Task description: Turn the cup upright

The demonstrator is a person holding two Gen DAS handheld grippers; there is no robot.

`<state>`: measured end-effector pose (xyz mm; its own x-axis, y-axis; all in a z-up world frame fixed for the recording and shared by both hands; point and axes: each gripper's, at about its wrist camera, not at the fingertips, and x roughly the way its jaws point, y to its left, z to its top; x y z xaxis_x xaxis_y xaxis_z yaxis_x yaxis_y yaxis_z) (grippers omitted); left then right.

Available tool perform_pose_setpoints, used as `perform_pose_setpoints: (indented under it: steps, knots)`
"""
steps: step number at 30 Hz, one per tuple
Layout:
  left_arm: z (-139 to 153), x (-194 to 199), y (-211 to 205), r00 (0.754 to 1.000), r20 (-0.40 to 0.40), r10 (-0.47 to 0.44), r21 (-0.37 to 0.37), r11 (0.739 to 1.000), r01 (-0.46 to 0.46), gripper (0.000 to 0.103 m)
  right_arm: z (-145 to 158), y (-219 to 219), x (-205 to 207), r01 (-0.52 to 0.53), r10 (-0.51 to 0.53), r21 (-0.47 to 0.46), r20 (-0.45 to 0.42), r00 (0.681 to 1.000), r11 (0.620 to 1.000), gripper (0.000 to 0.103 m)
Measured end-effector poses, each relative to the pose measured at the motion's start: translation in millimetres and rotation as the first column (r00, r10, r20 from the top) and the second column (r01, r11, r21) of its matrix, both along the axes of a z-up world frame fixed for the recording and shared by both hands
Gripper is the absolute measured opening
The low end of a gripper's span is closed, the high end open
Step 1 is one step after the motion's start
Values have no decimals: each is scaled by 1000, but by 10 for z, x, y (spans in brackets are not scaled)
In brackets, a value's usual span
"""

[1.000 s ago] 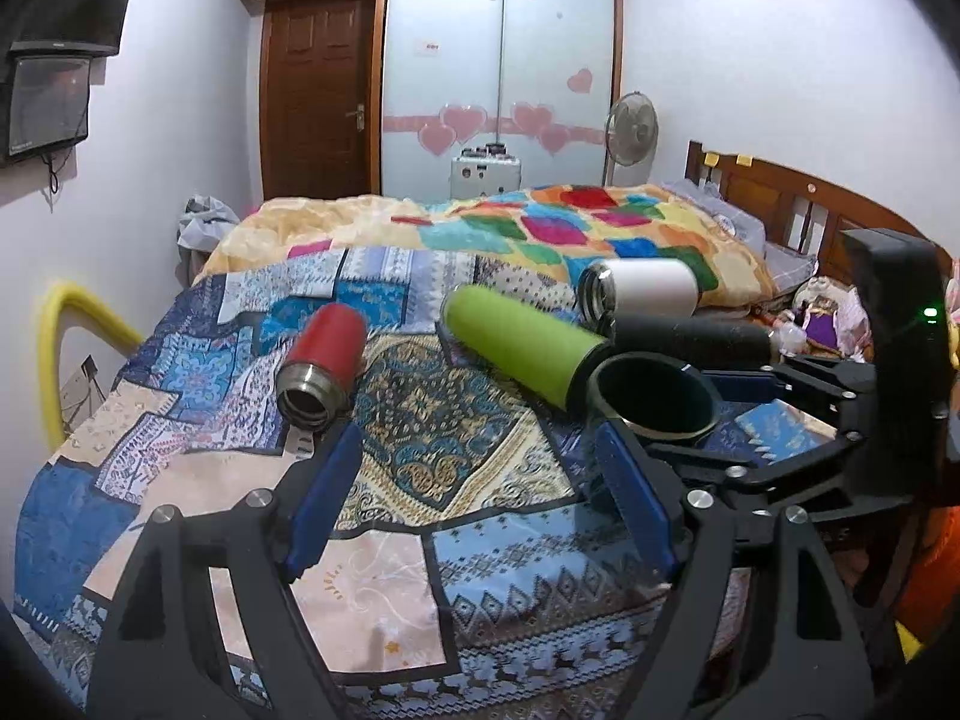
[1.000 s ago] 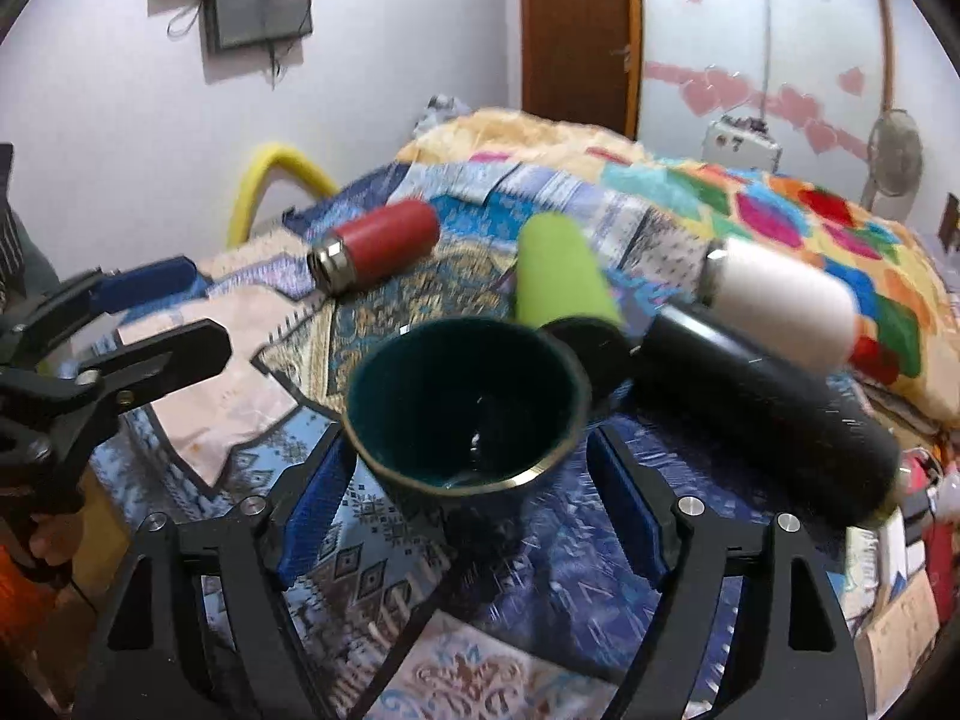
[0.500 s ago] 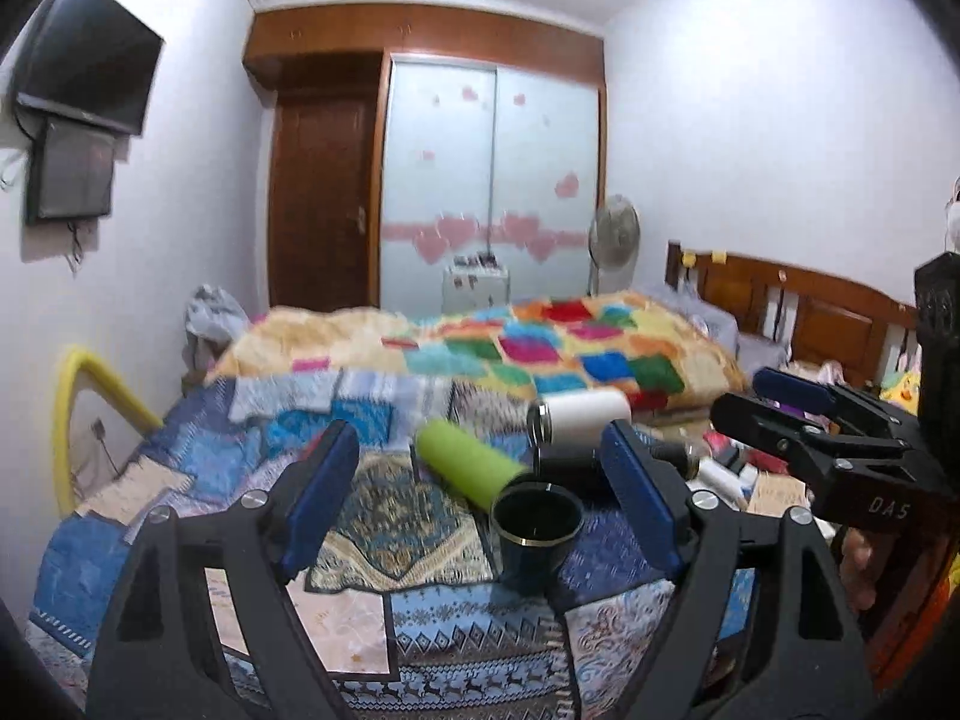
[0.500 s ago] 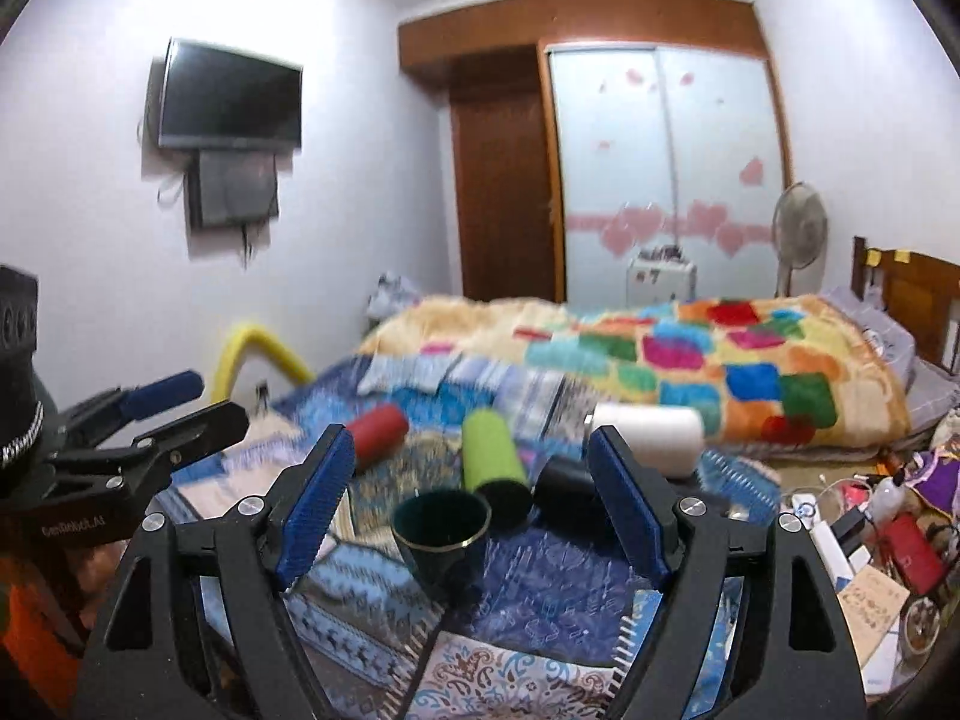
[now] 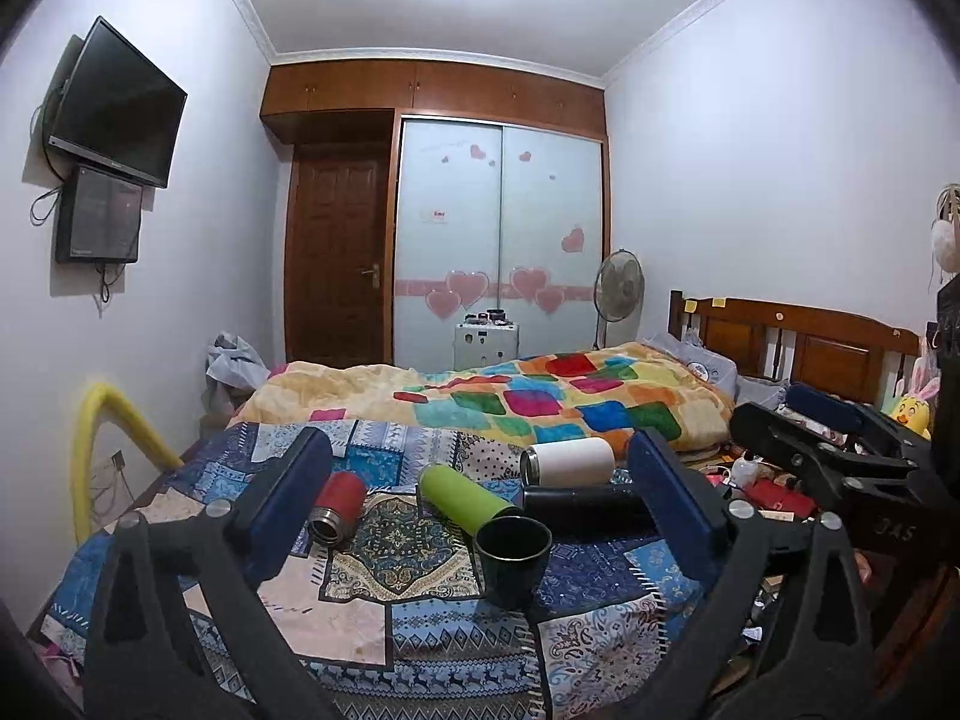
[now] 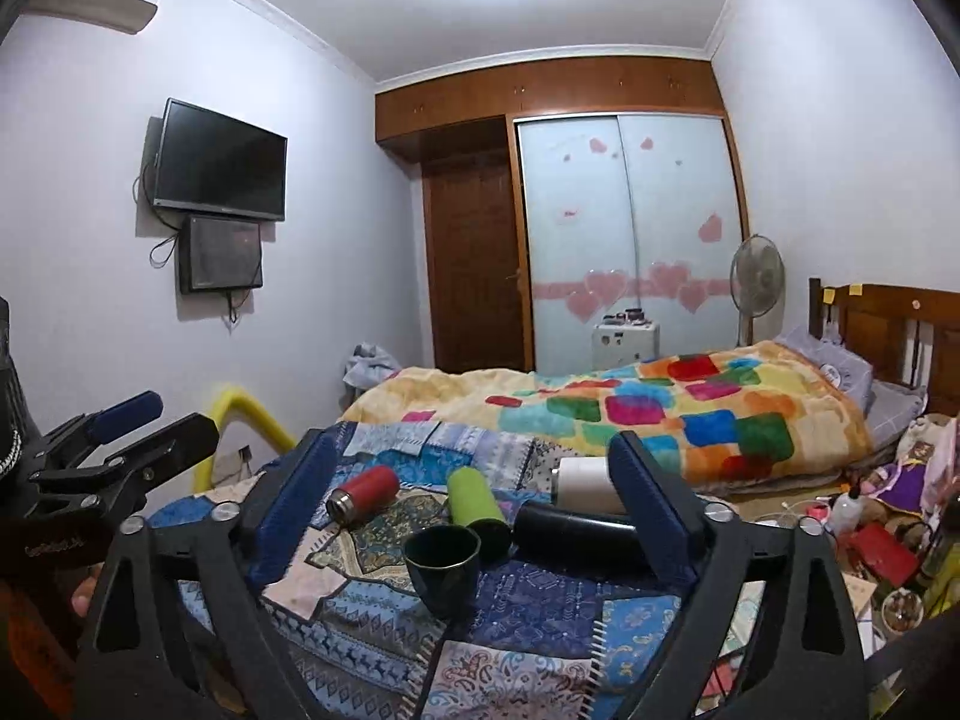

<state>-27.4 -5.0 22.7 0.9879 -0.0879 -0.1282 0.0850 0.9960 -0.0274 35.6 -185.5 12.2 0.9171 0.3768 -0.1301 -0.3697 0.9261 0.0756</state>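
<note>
A dark green cup stands upright, mouth up, on the blue patchwork cloth; it also shows in the right wrist view. My left gripper is open and empty, held well back and above the cup. My right gripper is open and empty, also well back from it. Each gripper shows in the other's view, the right one at the right edge and the left one at the left edge.
Behind the cup lie a red flask, a green flask, a black flask and a white flask. A colourful quilt covers the bed beyond. Clutter lies on the floor at right. A yellow tube stands at left.
Both grippers have pulled back and up, away from the cup, which now looks much smaller. The right gripper, close around the cup a second ago, is clear of it. The cup stays upright.
</note>
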Motion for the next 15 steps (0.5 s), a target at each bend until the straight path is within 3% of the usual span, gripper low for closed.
perform_pose_setpoints:
  steps: [15]
  knots:
    - [-8, -179, -28, 1000, 8, 20, 0, 1000, -20, 103, -20, -45, -234, 42, -42, -9, 36, 998, 999, 103]
